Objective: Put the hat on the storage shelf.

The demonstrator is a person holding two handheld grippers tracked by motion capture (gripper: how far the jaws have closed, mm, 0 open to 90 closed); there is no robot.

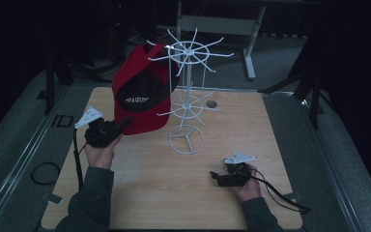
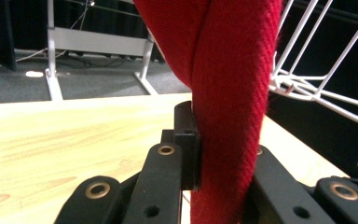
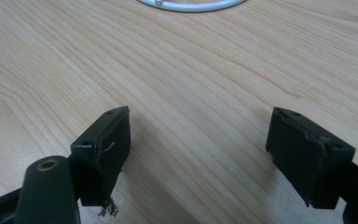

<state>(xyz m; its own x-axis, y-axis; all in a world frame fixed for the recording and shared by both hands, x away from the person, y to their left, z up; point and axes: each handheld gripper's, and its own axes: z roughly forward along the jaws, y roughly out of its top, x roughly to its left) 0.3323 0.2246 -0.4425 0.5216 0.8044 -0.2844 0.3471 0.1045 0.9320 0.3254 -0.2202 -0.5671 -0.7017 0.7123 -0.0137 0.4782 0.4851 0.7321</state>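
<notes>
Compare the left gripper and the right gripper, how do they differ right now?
The left gripper is shut on the brim of the red cap, while the right gripper is open and holds nothing. The left one is raised beside the white wire rack; the right one sits low over the wooden table. Both are black, hand-held, with a grey plate on top.

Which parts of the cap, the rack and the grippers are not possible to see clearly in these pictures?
- Print on the cap: too small and dim in the high view to read.
- Whether the cap hangs on a hook of the rack: the cap itself hides it in the high view.
- Left gripper: the cap's red cloth covers the right jaw's pad in its own view.
- Rack base: cut off by the top edge of the right gripper view.
</notes>
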